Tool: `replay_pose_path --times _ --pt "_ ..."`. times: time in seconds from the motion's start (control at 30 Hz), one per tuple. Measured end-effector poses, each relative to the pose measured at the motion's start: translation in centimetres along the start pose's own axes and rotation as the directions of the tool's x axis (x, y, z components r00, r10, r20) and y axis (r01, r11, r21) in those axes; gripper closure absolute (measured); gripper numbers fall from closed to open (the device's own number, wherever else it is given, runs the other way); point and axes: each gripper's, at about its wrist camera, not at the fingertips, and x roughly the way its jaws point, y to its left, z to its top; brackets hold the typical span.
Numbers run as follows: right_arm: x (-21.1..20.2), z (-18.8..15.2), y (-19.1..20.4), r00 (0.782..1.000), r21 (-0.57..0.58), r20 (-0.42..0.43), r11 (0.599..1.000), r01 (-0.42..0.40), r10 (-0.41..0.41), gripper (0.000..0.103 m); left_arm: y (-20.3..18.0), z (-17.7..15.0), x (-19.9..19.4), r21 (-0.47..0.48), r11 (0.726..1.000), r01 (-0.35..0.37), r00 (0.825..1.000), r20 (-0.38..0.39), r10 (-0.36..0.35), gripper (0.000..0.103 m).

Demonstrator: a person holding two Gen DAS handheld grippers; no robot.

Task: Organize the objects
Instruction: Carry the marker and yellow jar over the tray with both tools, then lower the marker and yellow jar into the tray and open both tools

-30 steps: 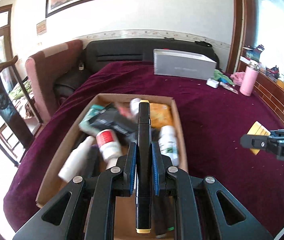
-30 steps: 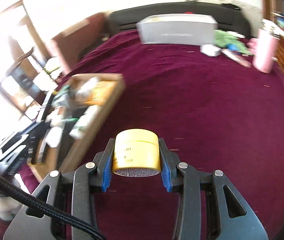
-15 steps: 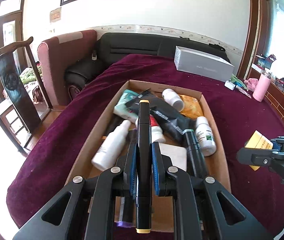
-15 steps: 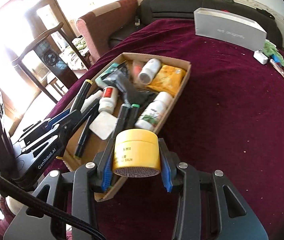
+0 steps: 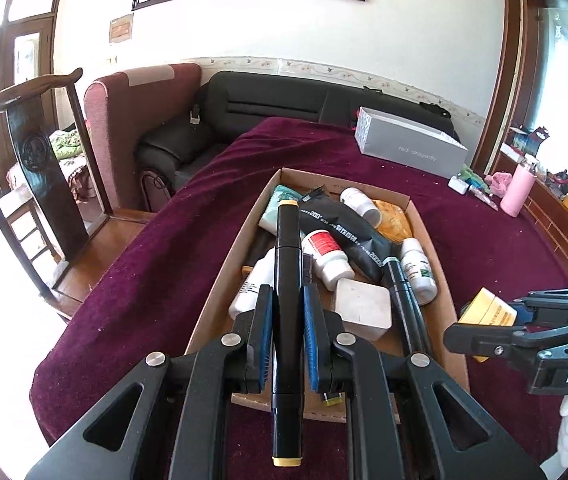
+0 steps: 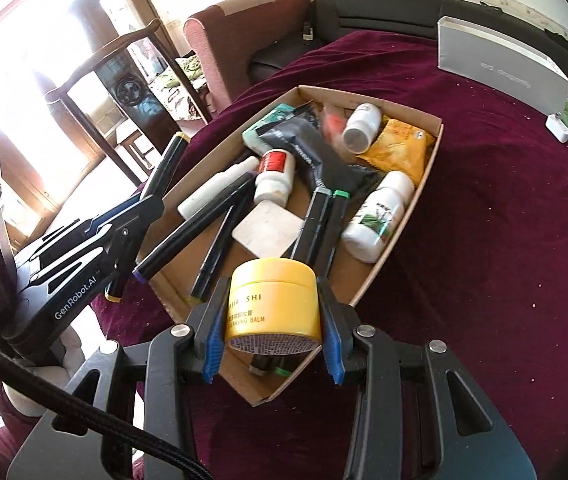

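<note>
The left tool point(image 5: 288, 334) pinches a black marker with yellow end caps point(image 5: 287, 280) above the near end of the open cardboard box point(image 5: 440, 276). The right tool point(image 6: 269, 346) clamps a round yellow plastic jar point(image 6: 273, 304) over the box's near corner — bare maroon cloth point(image 6: 484, 240) spreads to its right. Both tools tilt downward.

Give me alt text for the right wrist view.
The right gripper clamps a yellow cleansing balm jar above the near end of a cardboard box crowded with bottles, markers and packets on a maroon cloth. At left, the left gripper holds a black marker.
</note>
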Motion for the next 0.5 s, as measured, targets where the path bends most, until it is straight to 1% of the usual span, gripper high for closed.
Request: replay_pose_path --times 0.2,0.3,0.5 --pt "-0.3 -0.3 -0.4 1.0 0.019 0.005 1.0 -0.011 0.011 0.065 -0.2 0.1 -0.3 -0.013 0.998 0.056 0.998 0.003 -0.056 0.091" --pt "-0.4 -0.5 -0.8 1.0 0.031 0.008 0.999 -0.013 0.013 0.065 -0.8 0.1 -0.5 -0.01 0.995 0.099 0.995 -0.015 -0.099 0.091" --pt "-0.3 -1.0 -1.9 0.999 0.064 0.004 0.997 -0.034 0.034 0.065 -3.1 -0.5 0.0 0.008 0.989 0.148 0.987 -0.06 -0.147 0.091"
